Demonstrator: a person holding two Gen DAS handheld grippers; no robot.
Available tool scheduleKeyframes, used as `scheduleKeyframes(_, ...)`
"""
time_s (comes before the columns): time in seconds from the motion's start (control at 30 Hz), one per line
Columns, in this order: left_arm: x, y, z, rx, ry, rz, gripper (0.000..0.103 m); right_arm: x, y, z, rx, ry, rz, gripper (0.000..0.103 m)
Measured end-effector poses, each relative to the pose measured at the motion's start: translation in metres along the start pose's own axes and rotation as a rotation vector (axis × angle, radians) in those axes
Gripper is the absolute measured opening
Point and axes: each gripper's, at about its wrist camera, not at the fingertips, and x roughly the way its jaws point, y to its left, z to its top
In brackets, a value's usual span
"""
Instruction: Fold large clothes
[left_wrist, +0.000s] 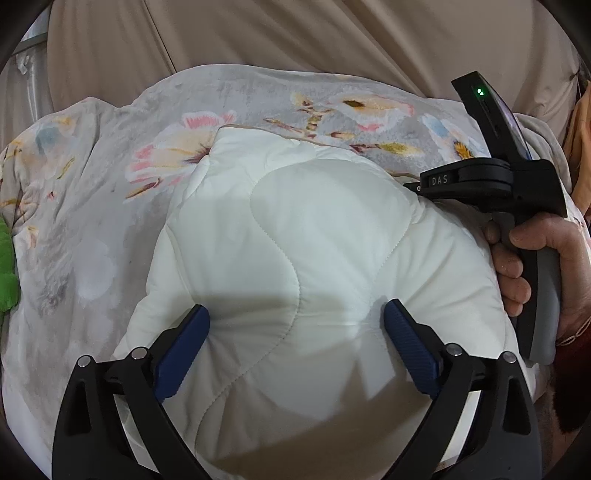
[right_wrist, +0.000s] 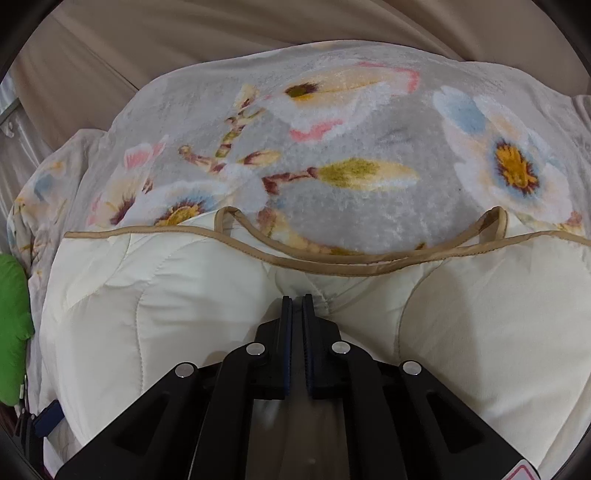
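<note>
A thick cream quilted comforter (left_wrist: 295, 236) lies folded on a grey floral blanket (left_wrist: 110, 221). My left gripper (left_wrist: 297, 321) is open, its blue pads pressed down into the quilt on either side of a bulge. My right gripper (right_wrist: 297, 299) is shut, its fingertips resting on the cream quilt (right_wrist: 147, 295) just below its tan piped edge (right_wrist: 332, 264); whether any fabric is pinched between them is hidden. The right gripper's body and the hand holding it show at the right of the left wrist view (left_wrist: 517, 206).
The floral blanket (right_wrist: 351, 147) spreads behind the quilt over a beige surface (left_wrist: 295, 33). A green object (right_wrist: 13, 325) lies at the left edge. A metal rail (left_wrist: 33, 74) stands at the far left.
</note>
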Motion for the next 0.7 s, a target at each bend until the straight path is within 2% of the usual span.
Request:
scheduleKeyframes(0.13, 0.001, 0.0, 0.001, -0.009, 0.003, -0.006, 0.095, 0.001, 0.001, 0.0, -0.013, -0.011, -0.005, 0.005)
scheduleKeyframes(0.2, -0.003, 0.007, 0.004, -0.042, 0.016, -0.041, 0.095, -0.003, -0.002, 0.0, 0.0, -0.025, 0.016, 0.005)
scheduleKeyframes(0.3, -0.02, 0.031, 0.009, -0.125, 0.017, -0.109, 0.095, -0.039, -0.015, -0.007, 0.067, -0.092, 0.078, 0.008)
scheduleKeyframes(0.37, -0.034, 0.051, 0.009, -0.168, -0.008, -0.099, 0.095, -0.076, -0.019, -0.017, 0.06, -0.137, 0.128, 0.01)
scheduleKeyframes(0.4, -0.041, 0.062, 0.008, -0.186, -0.02, -0.084, 0.095, -0.093, -0.02, -0.024, 0.043, -0.143, 0.125, 0.01)
scheduleKeyframes(0.47, -0.047, 0.083, 0.003, -0.218, -0.017, -0.052, 0.095, -0.113, -0.025, -0.039, 0.012, -0.12, 0.11, 0.011)
scheduleKeyframes(0.53, -0.045, 0.098, -0.002, -0.257, 0.006, -0.057, 0.096, -0.123, -0.031, -0.057, 0.003, -0.081, 0.127, 0.012)
scheduleKeyframes(0.63, -0.029, 0.112, -0.012, -0.336, 0.069, -0.146, 0.096, -0.12, -0.033, -0.083, -0.003, -0.023, 0.162, 0.012)
scheduleKeyframes(0.7, -0.01, 0.111, -0.02, -0.366, 0.124, -0.208, 0.096, -0.111, -0.032, -0.095, -0.011, -0.007, 0.139, 0.01)
